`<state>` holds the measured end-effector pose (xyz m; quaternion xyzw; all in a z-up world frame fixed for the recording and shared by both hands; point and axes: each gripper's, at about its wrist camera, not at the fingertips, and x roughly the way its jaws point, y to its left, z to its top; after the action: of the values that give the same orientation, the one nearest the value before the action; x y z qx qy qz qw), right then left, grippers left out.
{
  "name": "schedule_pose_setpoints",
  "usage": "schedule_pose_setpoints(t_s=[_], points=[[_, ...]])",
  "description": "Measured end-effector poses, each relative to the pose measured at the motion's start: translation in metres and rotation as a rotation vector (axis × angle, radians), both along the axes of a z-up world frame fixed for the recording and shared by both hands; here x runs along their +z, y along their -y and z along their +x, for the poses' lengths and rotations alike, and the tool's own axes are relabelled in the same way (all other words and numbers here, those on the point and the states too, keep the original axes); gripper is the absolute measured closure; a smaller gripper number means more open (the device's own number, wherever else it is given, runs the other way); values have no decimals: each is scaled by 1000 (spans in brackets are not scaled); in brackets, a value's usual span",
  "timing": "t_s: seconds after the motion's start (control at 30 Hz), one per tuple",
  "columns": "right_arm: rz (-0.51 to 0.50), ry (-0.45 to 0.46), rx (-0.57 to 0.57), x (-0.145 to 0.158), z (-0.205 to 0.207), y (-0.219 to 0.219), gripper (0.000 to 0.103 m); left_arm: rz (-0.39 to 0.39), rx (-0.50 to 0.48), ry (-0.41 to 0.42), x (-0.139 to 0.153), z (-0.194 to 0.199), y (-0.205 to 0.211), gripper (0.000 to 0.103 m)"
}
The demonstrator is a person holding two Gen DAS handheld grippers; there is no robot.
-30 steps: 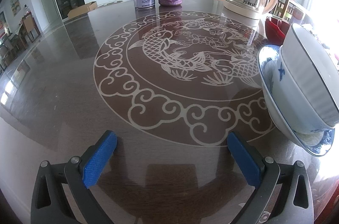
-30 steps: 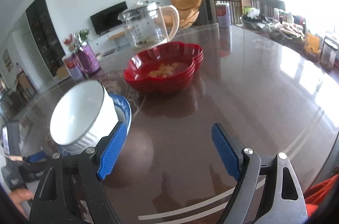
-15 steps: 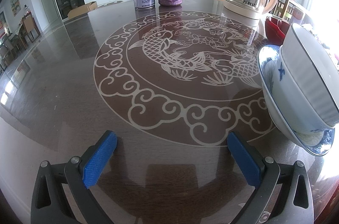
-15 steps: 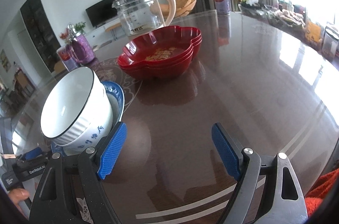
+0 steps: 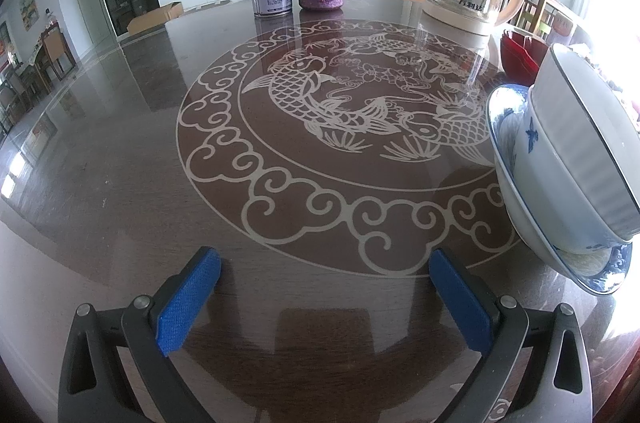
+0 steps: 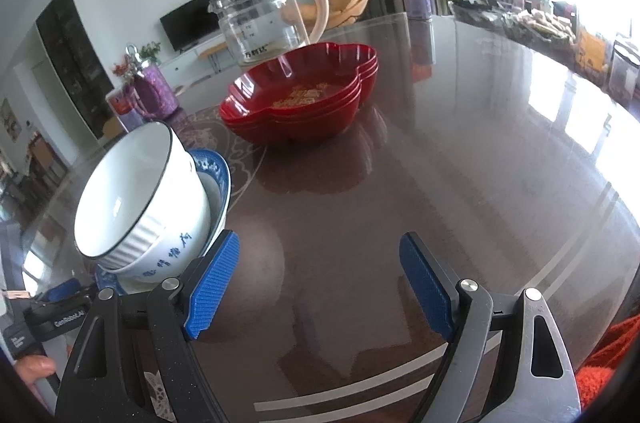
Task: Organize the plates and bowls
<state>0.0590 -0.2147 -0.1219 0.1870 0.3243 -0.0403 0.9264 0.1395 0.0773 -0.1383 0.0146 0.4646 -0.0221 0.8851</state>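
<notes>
The right gripper (image 6: 318, 283) and the left gripper (image 5: 320, 297) both hover empty with jaws wide apart over the table (image 6: 460, 151), the white bowl (image 6: 136, 199) leaning in the blue plate (image 6: 218, 179) between them, so the stacking step seems finished and next may be the red bowls (image 6: 304, 99) toward the table centre.

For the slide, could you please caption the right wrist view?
Open right gripper hovers over table beside stacked white bowls on blue plate, red dishes behind.
</notes>
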Motion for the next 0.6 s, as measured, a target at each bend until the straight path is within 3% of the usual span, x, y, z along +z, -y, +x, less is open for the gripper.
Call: schedule_pose_setpoints(t_s=[0.07,0.17,0.27,0.37,0.43,0.53,0.6], points=[[42,35,-18,3,-5,10,18,-40,-10,-30,5,2,-3,0],[108,55,-64,2,-10,25,18,-165,-15,26,25,-6,-11,1],[144,19,-36,-3,-1,25,18,-301,-53,62,44,-9,-11,1],[187,32,32,1,7,21,18,-328,-77,44,48,-1,-5,1],[206,43,86,6,14,18,18,-332,-73,25,43,5,-2,9],[188,-29,208,8,37,10,19,-351,-76,-27,33,11,3,24],[166,-58,253,8,47,6,19,-359,-86,-43,31,13,9,29]])
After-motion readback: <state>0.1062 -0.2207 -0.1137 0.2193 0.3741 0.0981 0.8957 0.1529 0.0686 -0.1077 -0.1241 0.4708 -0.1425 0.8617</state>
